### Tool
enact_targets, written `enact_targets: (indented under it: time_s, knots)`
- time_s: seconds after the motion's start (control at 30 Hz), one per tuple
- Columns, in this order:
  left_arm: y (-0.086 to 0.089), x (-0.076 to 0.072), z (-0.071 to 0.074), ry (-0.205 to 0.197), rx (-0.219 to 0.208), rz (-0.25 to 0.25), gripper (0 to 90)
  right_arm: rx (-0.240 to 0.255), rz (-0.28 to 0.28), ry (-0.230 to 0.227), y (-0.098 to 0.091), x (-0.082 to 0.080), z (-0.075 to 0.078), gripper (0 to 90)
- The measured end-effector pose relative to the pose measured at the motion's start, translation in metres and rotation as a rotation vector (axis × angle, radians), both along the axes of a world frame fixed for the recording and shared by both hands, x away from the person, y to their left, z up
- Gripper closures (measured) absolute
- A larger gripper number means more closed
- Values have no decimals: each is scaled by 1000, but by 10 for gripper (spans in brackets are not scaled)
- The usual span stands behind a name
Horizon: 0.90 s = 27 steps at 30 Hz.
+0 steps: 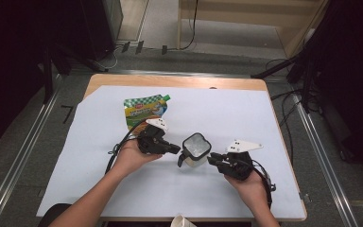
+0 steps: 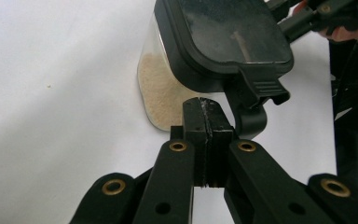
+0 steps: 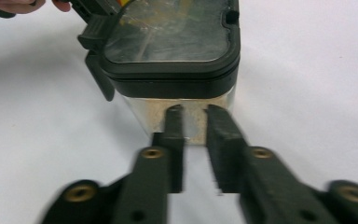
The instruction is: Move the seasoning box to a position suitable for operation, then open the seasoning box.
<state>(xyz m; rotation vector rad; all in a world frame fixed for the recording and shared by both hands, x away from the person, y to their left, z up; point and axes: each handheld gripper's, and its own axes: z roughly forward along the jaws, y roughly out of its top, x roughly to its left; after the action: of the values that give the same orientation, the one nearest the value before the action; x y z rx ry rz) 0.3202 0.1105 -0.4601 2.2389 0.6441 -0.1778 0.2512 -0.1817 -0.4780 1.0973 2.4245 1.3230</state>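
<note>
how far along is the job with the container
Early, it seems. Done: the container stands upright, with a pouch lying behind it. In hand: the left gripper, shut on nothing, sits by the latch of the lid; the right gripper, jaws slightly apart and empty, faces the container's wall. Left: the lid is still on and nothing is gripped.

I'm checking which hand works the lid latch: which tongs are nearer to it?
Left. The left tongs are shut with their tips right at the latch on the jar's near-left side; the right tongs sit at the opposite side.
</note>
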Motion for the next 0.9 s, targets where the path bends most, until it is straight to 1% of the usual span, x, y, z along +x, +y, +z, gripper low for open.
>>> enact_targets:
  time_s: [0.03, 0.07, 0.1, 0.13, 0.17, 0.2, 0.23, 0.27, 0.4, 0.5, 0.63, 0.67, 0.9]
  knots:
    - [-1, 0, -1, -3, 4, -4, 900, -4, 0, -3, 0, 0, -1, 883]
    - [-2, 0, -1, -5, 3, -4, 900, -4, 1, -2, 1, 0, -1, 900]
    - [-2, 0, -2, -7, 6, -5, 900, -1, -8, 8, 2, 1, -1, 900]
    - [-3, 0, -2, -5, 6, -4, 899, 13, -8, 32, 4, 1, -1, 900]
    - [-3, 0, -3, -1, -2, 1, 885, 17, -3, 46, 5, 2, -2, 900]
    - [-4, 0, -3, -1, -6, 0, 886, 8, 4, 49, 7, 2, -2, 900]
    - [-4, -1, -3, -1, -4, 1, 886, -5, 3, 47, 8, 2, -2, 900]
    - [-5, -1, -3, -5, 1, -4, 889, -6, 4, 47, 8, 2, -2, 900]
    - [-6, -1, -4, -1, -8, -8, 895, -9, 0, 51, 8, 2, -1, 900]
    - [-7, -2, -4, 0, -9, -9, 897, -5, 2, 58, 8, 3, -1, 900]
    - [-9, -4, -4, -4, -4, -28, 899, -3, 3, 58, 7, 4, -1, 900]
    - [-10, -5, -4, -4, -8, -31, 899, -3, 6, 61, 7, 4, -1, 900]
    - [-10, -5, -4, -2, -7, -28, 900, -1, 5, 65, 7, 4, -1, 900]
